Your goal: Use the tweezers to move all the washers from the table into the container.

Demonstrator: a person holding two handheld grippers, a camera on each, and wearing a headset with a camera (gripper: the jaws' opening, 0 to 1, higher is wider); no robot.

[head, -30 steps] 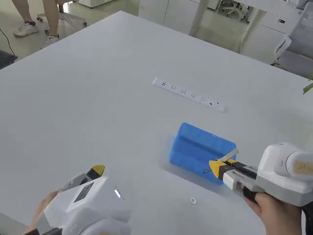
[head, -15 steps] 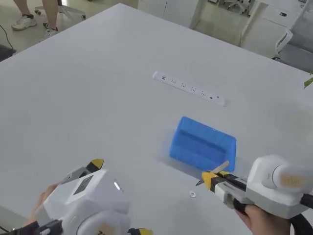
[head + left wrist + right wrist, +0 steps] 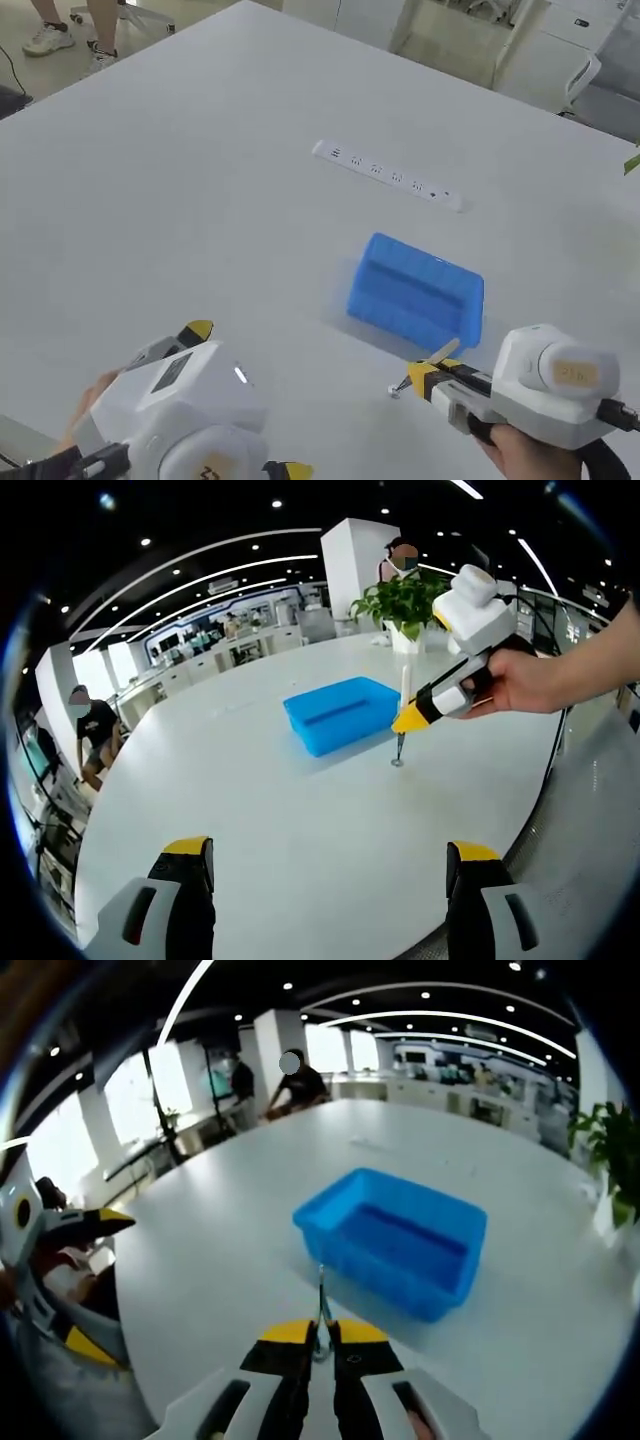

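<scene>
Washer [image 3: 397, 764] lies flat on the table [image 3: 200, 200], near the container [image 3: 415, 290] — light, thin, slippery, I judge, so I'd pinch its rim. My right gripper [image 3: 420, 370] clamps the tweezers [image 3: 321, 1295], tips at it — left gripper [image 3: 328, 852] gapes wide.

Table [image 3: 180, 200]: large, white, smooth matt top, one corner at the far side.

Items lying on it:
1. Power strip [image 3: 385, 178]: white, long and narrow, flat on the top toward the far side, well apart from the other items.
2. Container [image 3: 415, 295]: blue plastic, rectangular, open-topped, upright, nearer the front.
3. Washer [image 3: 394, 391]: one, small, metal, flat on the table near the container's front side, not touching it.
</scene>
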